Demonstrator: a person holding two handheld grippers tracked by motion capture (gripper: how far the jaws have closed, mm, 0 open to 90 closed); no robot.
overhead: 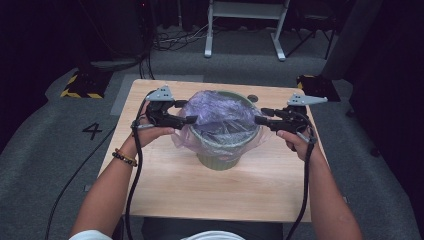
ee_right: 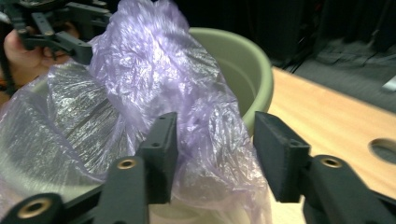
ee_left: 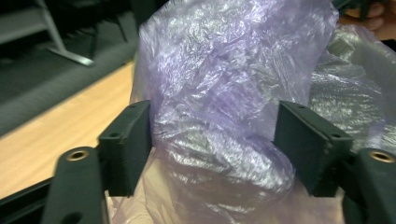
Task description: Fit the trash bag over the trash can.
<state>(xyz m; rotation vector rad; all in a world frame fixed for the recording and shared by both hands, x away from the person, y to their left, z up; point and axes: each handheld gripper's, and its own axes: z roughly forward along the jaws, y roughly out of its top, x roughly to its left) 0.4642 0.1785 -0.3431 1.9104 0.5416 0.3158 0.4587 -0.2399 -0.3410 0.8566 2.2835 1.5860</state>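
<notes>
High view: a green bin [overhead: 220, 150] is seen mid-tabletop [overhead: 165, 185], lined with a purple bag [overhead: 220, 112] bunched above the rim. Left gripper [overhead: 192, 119] is at the bag's left edge, right gripper [overhead: 260, 120] at its right. Gripper views: both sets of fingers are spread, bag film between them, not pinched.
</notes>
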